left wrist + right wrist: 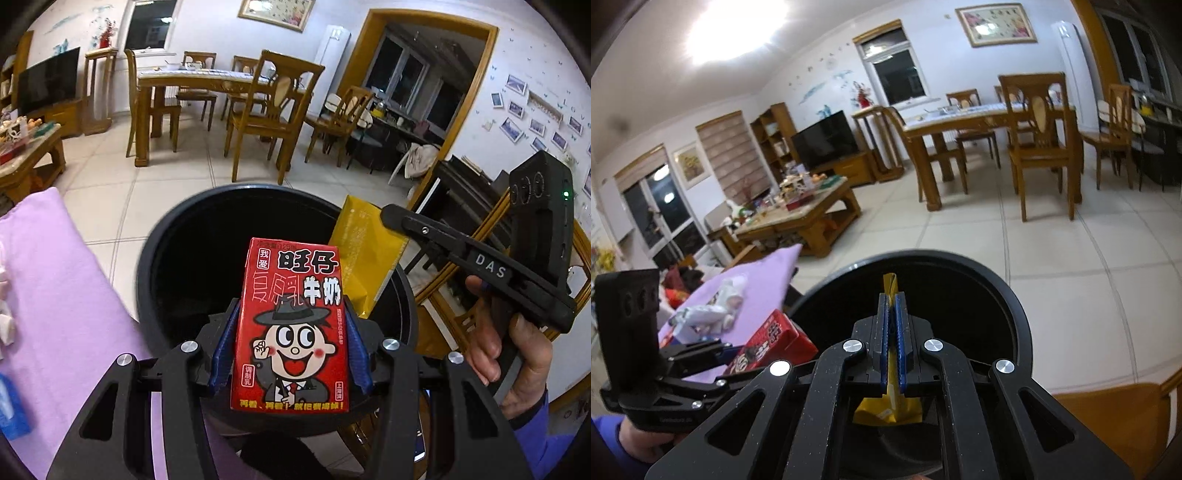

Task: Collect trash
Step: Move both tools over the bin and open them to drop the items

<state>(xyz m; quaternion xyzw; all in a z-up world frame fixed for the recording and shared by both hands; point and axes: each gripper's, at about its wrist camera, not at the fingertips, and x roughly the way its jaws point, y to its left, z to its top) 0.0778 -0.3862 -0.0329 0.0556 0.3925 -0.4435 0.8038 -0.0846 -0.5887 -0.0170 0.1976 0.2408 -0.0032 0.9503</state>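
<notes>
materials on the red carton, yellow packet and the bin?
Red carton: looks like coated paperboard, glossy print, crisp folded edges.
Yellow packet: probably plastic or foil film, thin, flat, slight sheen; cannot tell which.
Bin: likely moulded plastic, dark, smooth rounded rim with soft sheen.
</notes>
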